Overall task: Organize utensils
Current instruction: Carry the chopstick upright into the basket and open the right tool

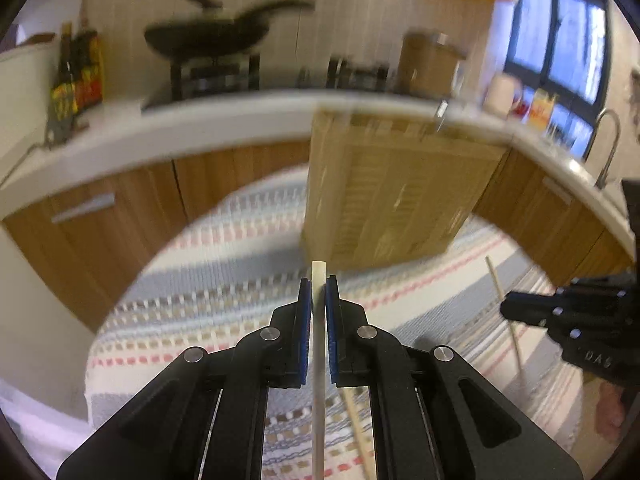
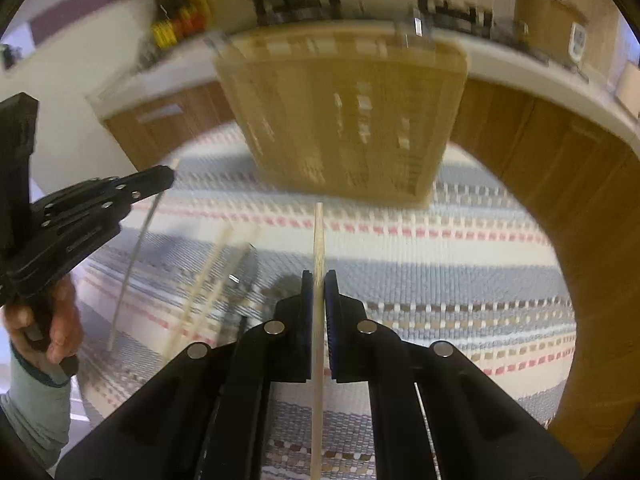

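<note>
White countertop (image 1: pixel 224 128), wood cabinet doors (image 1: pixel 120 216), dark-framed window (image 1: pixel 560 44), pale panelled wall (image 1: pixel 340 12)

So each gripper has one chopstick: a pale, whitish chopstick (image 1: pixel 319 344) is pinched between the blue pads of the left fingers (image 1: pixel 306 320), its squared end poking just past the tips. A tan wooden chopstick (image 2: pixel 318 280) sits clamped the same way in the right fingers (image 2: pixel 332 320), sticking out further. Both are off the striped cloth (image 2: pixel 440 264). A few more wooden chopsticks (image 2: pixel 208 280) lie loose on the cloth, pretty blurry. The slatted bamboo organizer box (image 2: pixel 344 120) sits at the cloth's far edge.
</note>
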